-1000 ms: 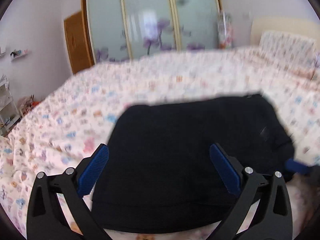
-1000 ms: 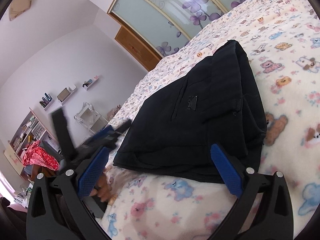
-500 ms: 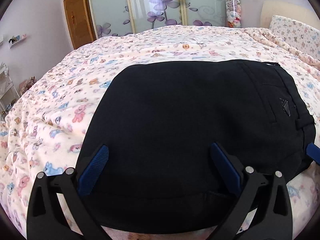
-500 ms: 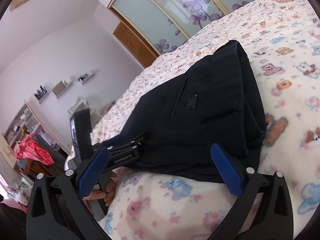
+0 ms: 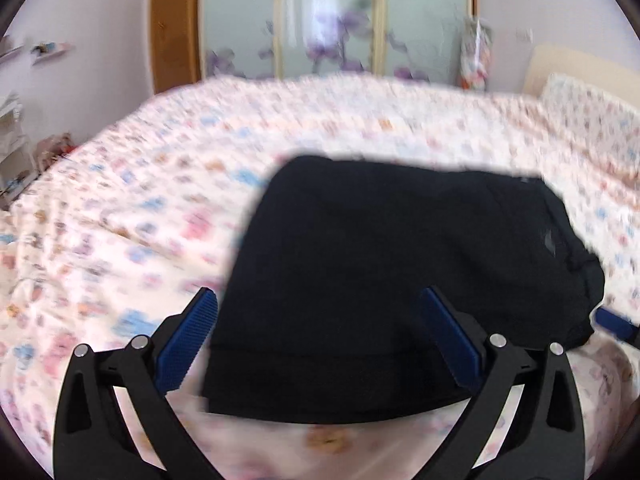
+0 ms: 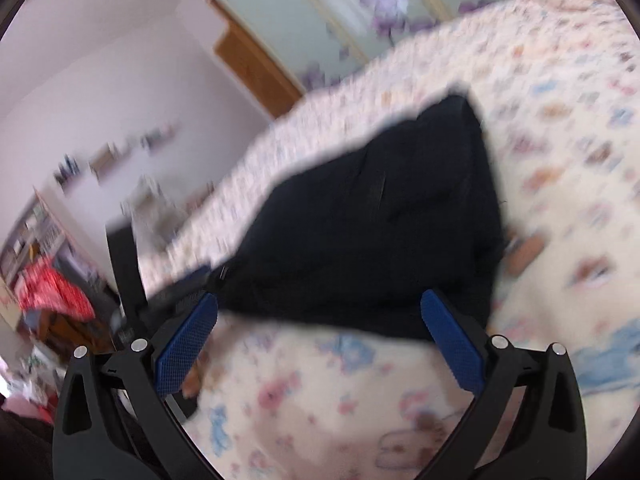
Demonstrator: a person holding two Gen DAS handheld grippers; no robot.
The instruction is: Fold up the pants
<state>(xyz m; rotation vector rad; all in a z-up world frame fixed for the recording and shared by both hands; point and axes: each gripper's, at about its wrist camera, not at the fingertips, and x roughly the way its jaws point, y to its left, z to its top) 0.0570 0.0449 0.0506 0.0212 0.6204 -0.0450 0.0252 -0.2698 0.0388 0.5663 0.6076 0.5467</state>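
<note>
The black pants (image 5: 400, 280) lie folded in a compact rectangle on the bed. My left gripper (image 5: 320, 336) is open and empty, just above the near edge of the pants. A blue fingertip (image 5: 616, 322) of the other gripper shows at the pants' right corner. In the right wrist view the pants (image 6: 384, 232) lie ahead and my right gripper (image 6: 320, 340) is open and empty over the bedspread beside them. The left gripper (image 6: 176, 300) shows as a dark shape at the pants' left end. Both views are blurred.
The bed (image 5: 140, 208) carries a cream bedspread with small animal prints. A pillow (image 5: 592, 104) lies at the far right. Sliding wardrobe doors (image 5: 328, 20) and a wooden door (image 5: 172, 28) stand behind. Shelves and red clutter (image 6: 52, 288) sit left of the bed.
Both cameras have pulled back from the pants, which now look smaller and further off. Both grippers stay open. The pants have not moved.
</note>
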